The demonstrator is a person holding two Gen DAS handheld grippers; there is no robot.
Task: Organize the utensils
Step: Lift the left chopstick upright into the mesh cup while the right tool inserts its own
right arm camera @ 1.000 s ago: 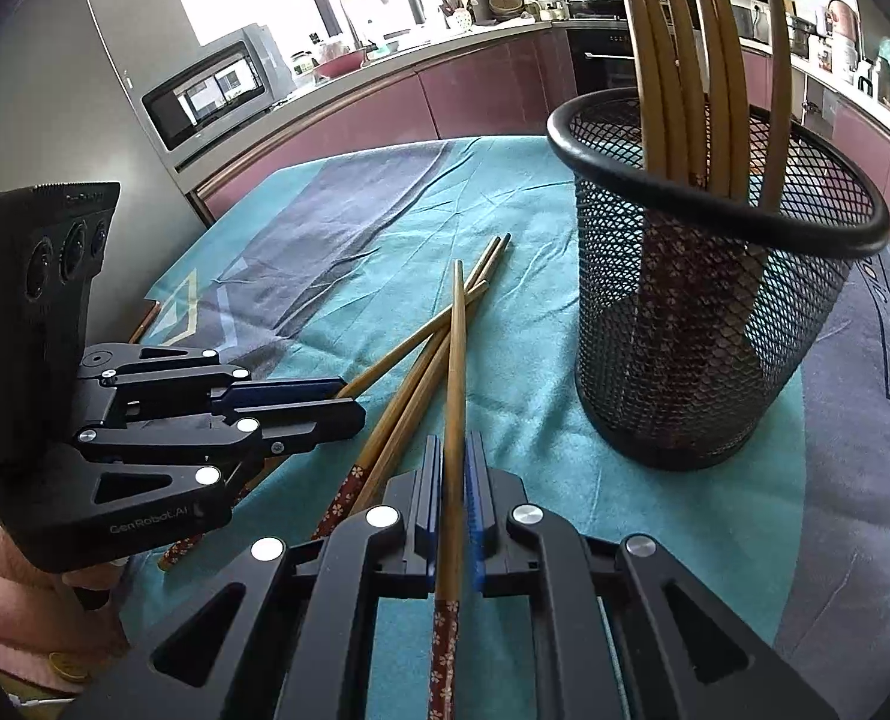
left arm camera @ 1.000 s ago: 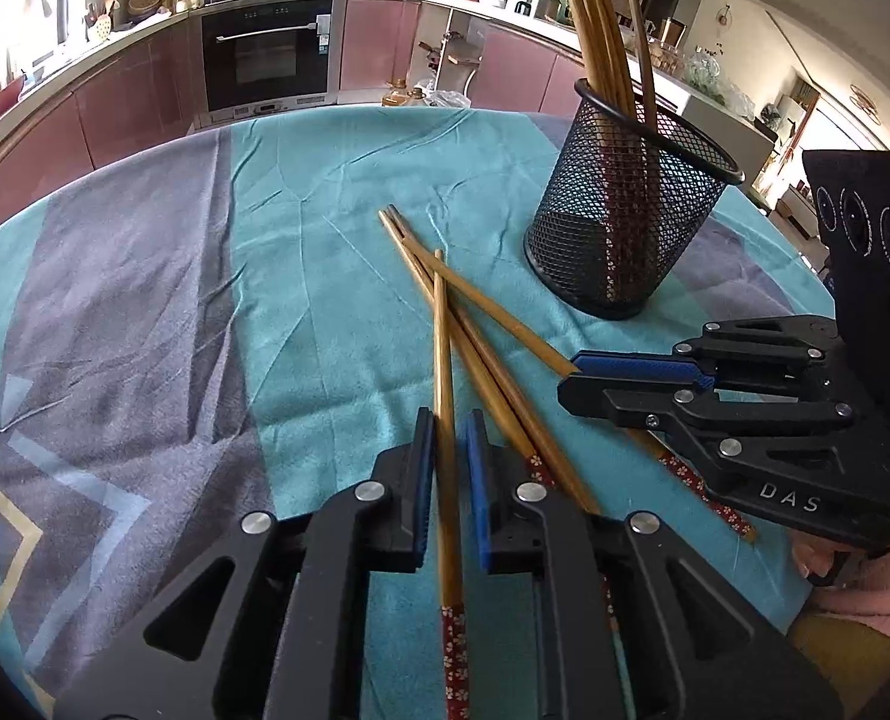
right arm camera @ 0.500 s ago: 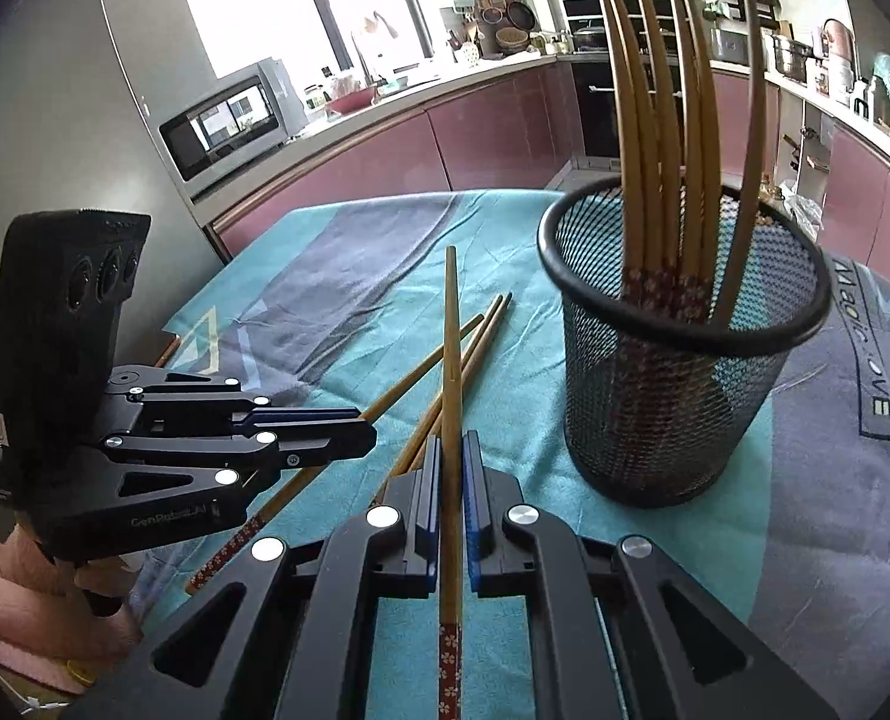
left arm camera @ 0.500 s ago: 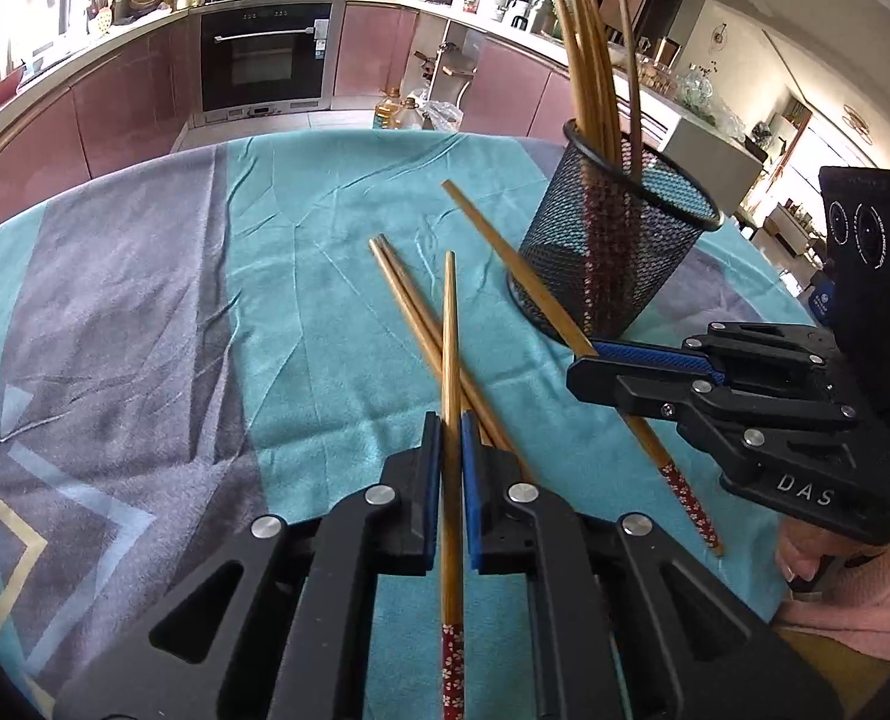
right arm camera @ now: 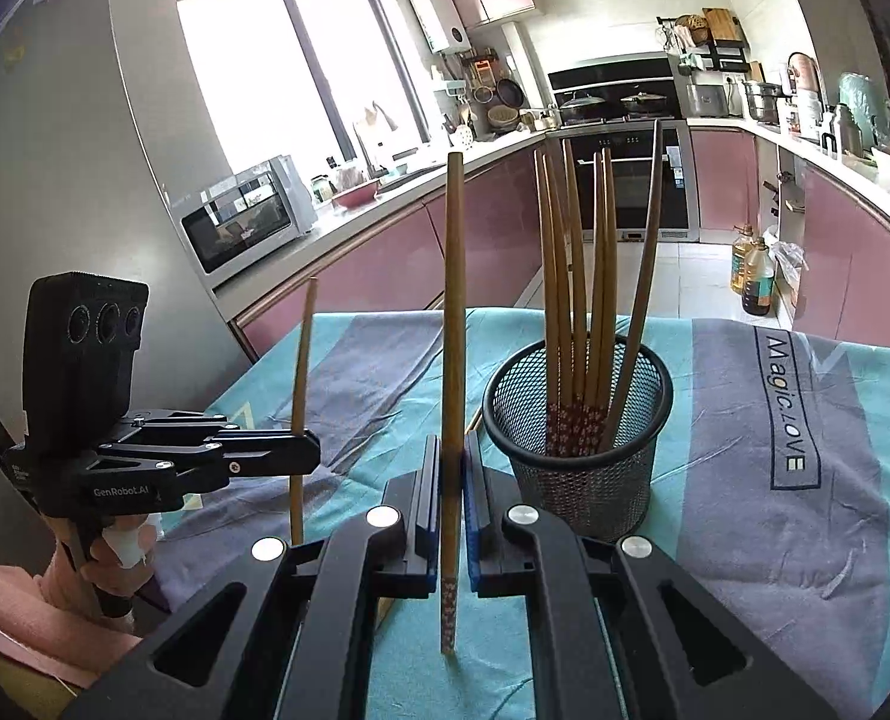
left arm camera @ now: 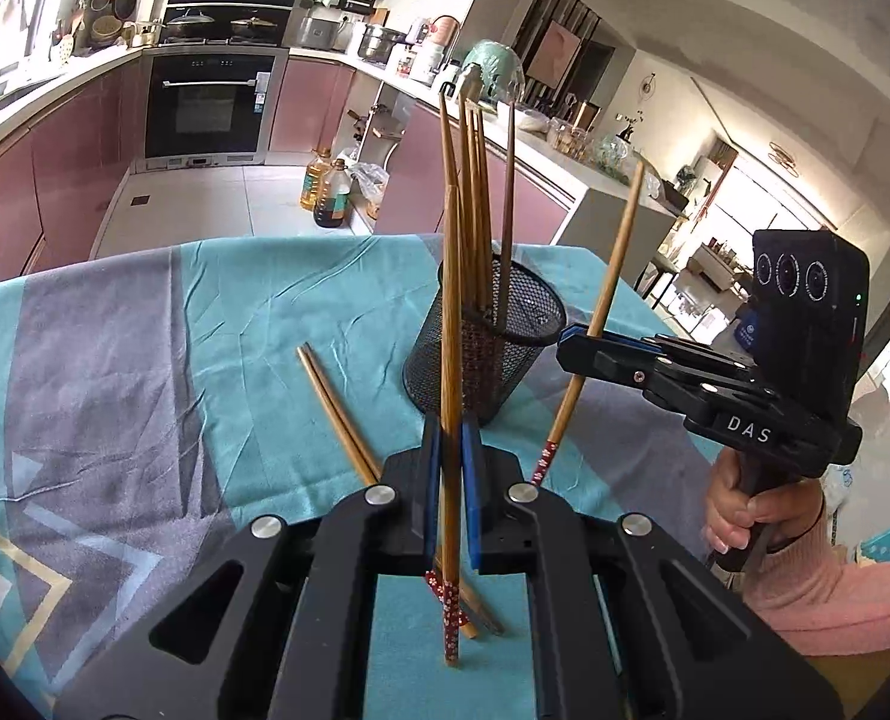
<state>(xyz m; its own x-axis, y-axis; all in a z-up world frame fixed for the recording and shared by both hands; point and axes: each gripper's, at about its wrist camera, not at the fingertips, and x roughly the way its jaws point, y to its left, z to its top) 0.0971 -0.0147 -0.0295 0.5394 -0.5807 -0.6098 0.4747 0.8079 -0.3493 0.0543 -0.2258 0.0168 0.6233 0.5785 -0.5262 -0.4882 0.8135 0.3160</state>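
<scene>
Each gripper, left [left arm camera: 451,480] and right [right arm camera: 452,492], is clamped on one chopstick [left arm camera: 450,312] lifted clear of the tabletop [left arm camera: 253,324], apparently to drop it into the mesh holder [right arm camera: 577,450] just ahead, while two chopsticks [left arm camera: 337,414] lie loose.

Each wrist camera looks forward and down along its gripper, close above the table [left arm camera: 145,324]; both views share the mesh cup [left arm camera: 493,348].

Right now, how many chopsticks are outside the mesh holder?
4: one chopstick in left gripper, second chopstick in right gripper, a pair on the tablecloth; more may be hidden.
</scene>
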